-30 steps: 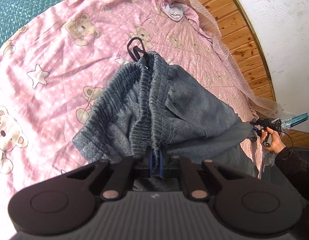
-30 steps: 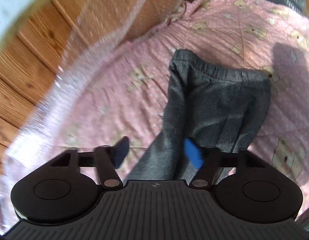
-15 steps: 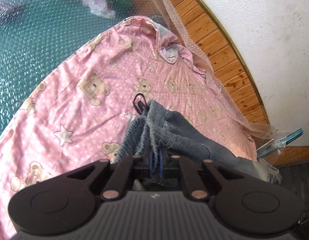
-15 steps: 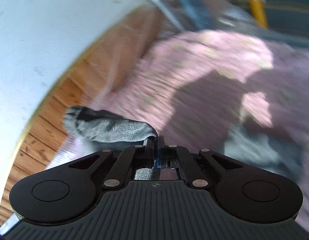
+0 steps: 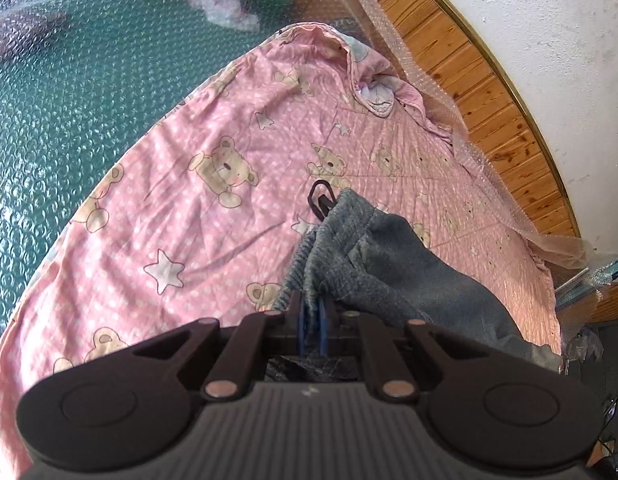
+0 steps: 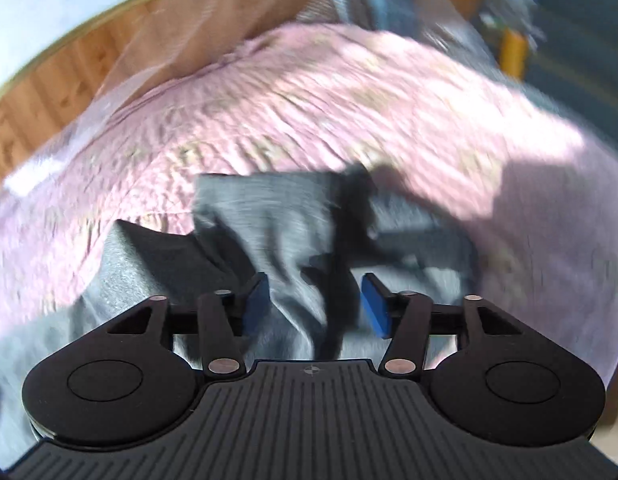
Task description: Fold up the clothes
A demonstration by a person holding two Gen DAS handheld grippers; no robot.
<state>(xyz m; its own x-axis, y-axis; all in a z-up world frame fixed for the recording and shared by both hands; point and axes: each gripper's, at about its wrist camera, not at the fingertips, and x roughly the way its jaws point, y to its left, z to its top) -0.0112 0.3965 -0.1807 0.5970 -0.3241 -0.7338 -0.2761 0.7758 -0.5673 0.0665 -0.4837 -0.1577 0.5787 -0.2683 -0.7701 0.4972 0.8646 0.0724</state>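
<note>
Grey fleece trousers point(image 5: 389, 264) lie bunched on a pink bear-print sheet point(image 5: 213, 216). My left gripper point(image 5: 312, 324) is shut on their ribbed waistband, which rises gathered between the blue pads; a black cord loop point(image 5: 320, 196) sticks out beyond it. In the blurred right wrist view the trousers point(image 6: 277, 232) lie crumpled under my right gripper point(image 6: 315, 300). Its jaws are opening, blue pads wide apart, with cloth below them but not pinched.
Green bubble-textured matting point(image 5: 61, 112) borders the sheet on the left. A wooden panel point(image 5: 489, 92) and a white wall point(image 5: 549, 32) run along the far side, with clear bubble wrap point(image 5: 461, 128) draped at the sheet's edge.
The right gripper swung across the bed, shut on a trouser end, then opened over the crumpled cloth. The left gripper lifted slightly, still holding the waistband, which is now more bunched.
</note>
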